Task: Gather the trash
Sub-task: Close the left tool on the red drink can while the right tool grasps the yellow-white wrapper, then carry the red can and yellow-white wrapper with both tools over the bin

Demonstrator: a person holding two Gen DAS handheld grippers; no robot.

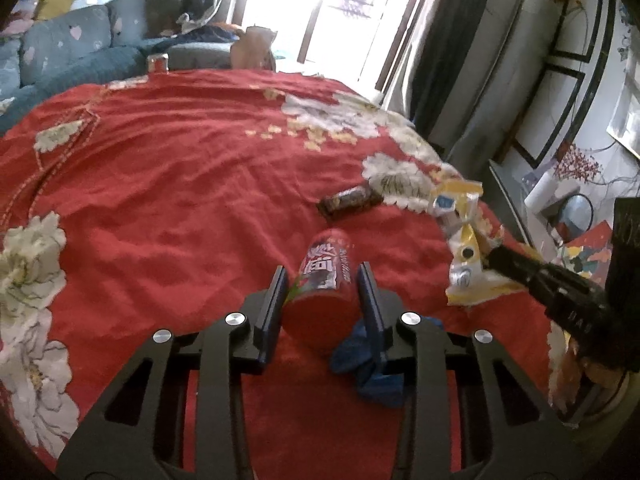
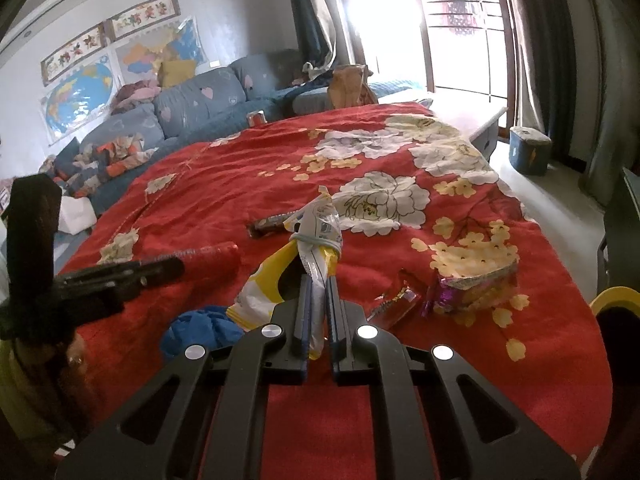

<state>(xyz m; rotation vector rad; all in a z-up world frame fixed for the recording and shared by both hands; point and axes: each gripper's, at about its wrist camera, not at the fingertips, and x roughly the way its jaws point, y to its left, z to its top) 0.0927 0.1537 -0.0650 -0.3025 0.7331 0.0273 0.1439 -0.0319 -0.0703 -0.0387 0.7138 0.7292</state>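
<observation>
This is a lived-in home, a sitting room. A blue sofa (image 2: 192,108) with heart-patterned cushions runs along the wall, heaped with clothes (image 2: 108,152). Maps and long scrolls (image 2: 108,44) hang above it. Tall windows (image 2: 452,20) with dark curtains (image 2: 312,12) let in strong daylight. In the middle stands a bench under a red cloth printed with big white and yellow flowers (image 2: 380,196). A small blue stool (image 2: 530,150) sits on the pale floor by the window.
</observation>
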